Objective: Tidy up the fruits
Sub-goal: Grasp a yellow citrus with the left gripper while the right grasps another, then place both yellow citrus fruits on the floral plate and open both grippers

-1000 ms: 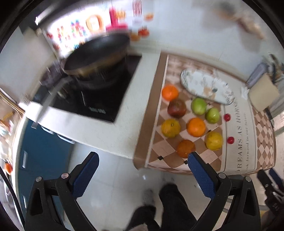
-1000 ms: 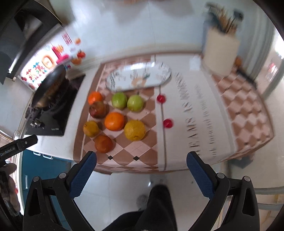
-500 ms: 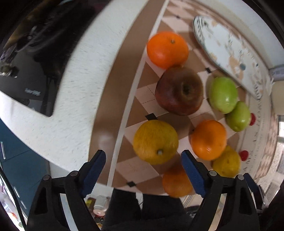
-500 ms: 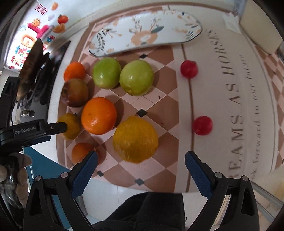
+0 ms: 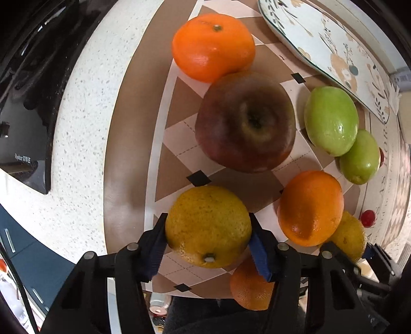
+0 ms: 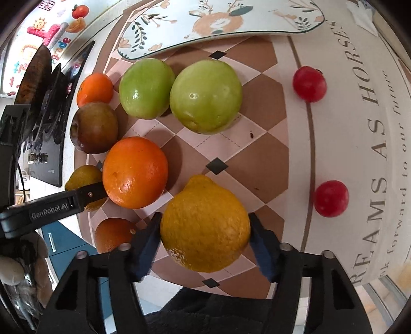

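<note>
On the checked mat [image 5: 179, 151] my left gripper [image 5: 208, 236] points down. Its jaws are closing, and the blue pads touch both sides of a yellow-green orange [image 5: 208, 221]. In the right wrist view my right gripper [image 6: 205, 233] is closing the same way, with its pads against a knobbly yellow citrus [image 6: 205, 218]. Between the two held fruits lies an orange [image 6: 134, 172]. Further back are a dark red apple [image 5: 245, 123], a mandarin [image 5: 213, 46] and two green fruits [image 6: 146, 87] [image 6: 205, 95]. An oval floral plate [image 6: 218, 23] lies behind them.
Two small red fruits [image 6: 309, 83] [image 6: 331, 197] sit on the mat's lettered band to the right. Another orange [image 5: 250, 290] lies at the counter's front edge. A black hob [image 5: 23, 102] with a pan [image 6: 33, 84] is on the left.
Both grippers have dropped from above the counter down onto the fruit. Their wide-open jaws have narrowed round the yellow-green orange and the yellow citrus.
</note>
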A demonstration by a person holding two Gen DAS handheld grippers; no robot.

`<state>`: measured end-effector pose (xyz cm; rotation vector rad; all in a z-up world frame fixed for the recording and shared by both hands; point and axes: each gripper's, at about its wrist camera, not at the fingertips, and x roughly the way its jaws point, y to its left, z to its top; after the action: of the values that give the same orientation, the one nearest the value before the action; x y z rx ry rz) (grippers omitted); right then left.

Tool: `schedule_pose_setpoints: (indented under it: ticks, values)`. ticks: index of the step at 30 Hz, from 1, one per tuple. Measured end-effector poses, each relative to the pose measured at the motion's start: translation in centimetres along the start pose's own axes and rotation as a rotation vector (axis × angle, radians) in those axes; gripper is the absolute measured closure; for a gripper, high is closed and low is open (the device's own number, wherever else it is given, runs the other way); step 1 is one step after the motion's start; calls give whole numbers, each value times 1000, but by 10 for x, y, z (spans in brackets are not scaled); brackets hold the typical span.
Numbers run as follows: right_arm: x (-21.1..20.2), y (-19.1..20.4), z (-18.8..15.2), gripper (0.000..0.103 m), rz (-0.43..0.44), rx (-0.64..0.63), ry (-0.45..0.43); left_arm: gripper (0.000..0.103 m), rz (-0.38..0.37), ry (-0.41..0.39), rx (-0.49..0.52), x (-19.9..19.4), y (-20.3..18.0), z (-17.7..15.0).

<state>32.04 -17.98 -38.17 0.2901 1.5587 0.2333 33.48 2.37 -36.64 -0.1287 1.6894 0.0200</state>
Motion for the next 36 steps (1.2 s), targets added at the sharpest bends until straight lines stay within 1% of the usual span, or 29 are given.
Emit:
schedule_pose_setpoints:
  ticks: [5, 6, 9, 12, 13, 15, 17, 18, 19, 22, 24, 27, 30, 32, 34, 36]
  values:
    - [-4, -3, -1, 38, -11, -9, -10, 48, -5, -18, -1, -9, -11, -8]
    - [-8, -5, -1, 38, -1, -6, -13, 48, -14, -29, 3, -18, -9, -13]
    - [-26, -13, -1, 38, 29, 11, -32, 48, -44, -61, 16, -43, -19, -20]
    - [-57, -22, 7, 38, 69, 27, -82, 48, -90, -109, 33, -78, -36, -16]
    - [-70, -25, 15, 38, 87, 31, -108, 48, -102, -125, 39, -88, -41, -11]
    - [-90, -29, 38, 38, 100, 27, -160, 48, -133, -162, 55, -110, -57, 9]
    - [-101, -32, 66, 38, 96, 25, -200, 48, -157, -184, 71, -126, -73, 41]
    - [-103, -34, 80, 38, 88, 25, -215, 48, -157, -189, 80, -130, -74, 60]
    - [-103, -36, 101, 38, 75, 18, -225, 48, -151, -193, 87, -133, -84, 79]
    - [-91, -38, 158, 38, 49, 4, -220, 48, -132, -162, 81, -121, -102, 135]
    - [-80, -37, 189, 38, 16, -23, -205, 48, -128, -113, 70, -103, -113, 172]
    - [-65, -34, 218, 38, -5, -54, -182, 48, -142, -42, 47, -77, -121, 204]
    - [-51, -35, 241, 38, -16, -74, -155, 48, -177, 38, 19, -56, -127, 225]
    - [-44, -36, 248, 38, -20, -89, -143, 48, -186, 80, 5, -44, -129, 234]
    - [-36, -34, 254, 38, -20, -101, -135, 48, -177, 92, 7, -38, -130, 240]
    - [-31, -34, 261, 38, -18, -114, -131, 47, -153, 97, 10, -34, -131, 243]
